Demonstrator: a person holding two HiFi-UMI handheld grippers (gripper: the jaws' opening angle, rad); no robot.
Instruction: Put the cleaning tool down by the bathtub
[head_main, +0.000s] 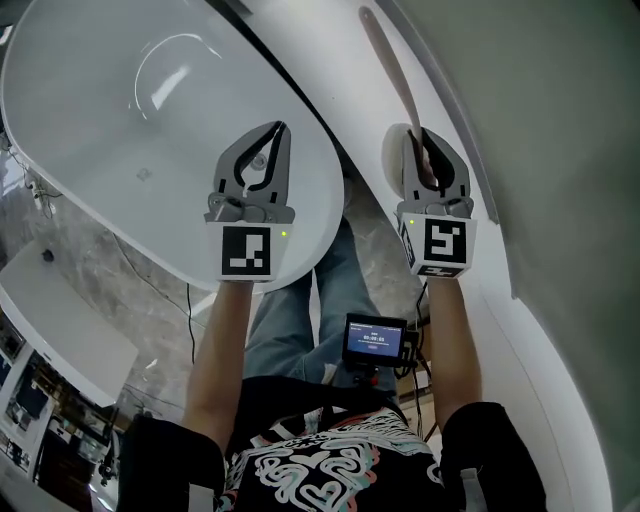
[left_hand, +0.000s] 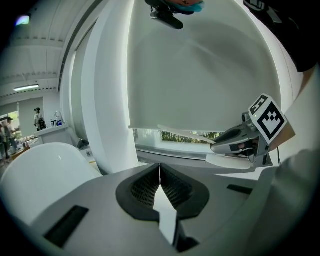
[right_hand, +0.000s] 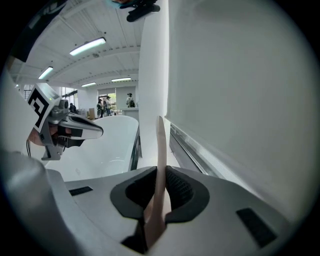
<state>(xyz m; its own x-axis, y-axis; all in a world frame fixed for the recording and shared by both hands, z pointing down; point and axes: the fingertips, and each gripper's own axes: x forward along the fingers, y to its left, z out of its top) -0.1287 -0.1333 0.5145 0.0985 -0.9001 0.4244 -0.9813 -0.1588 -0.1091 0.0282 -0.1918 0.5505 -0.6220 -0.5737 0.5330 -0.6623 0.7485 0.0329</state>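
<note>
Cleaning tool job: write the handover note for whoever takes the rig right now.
Left tongs: shut, nothing between them, over the near end of the bathtub.
Right tongs: shut on the handle of the tool, which points away along the white ledge between tub and wall.
Done: the tool is beside the tub, in grip; I cannot tell whether it touches the ledge.
Left: probably lower it onto the ledge, open the right tongs and pull back.
</note>
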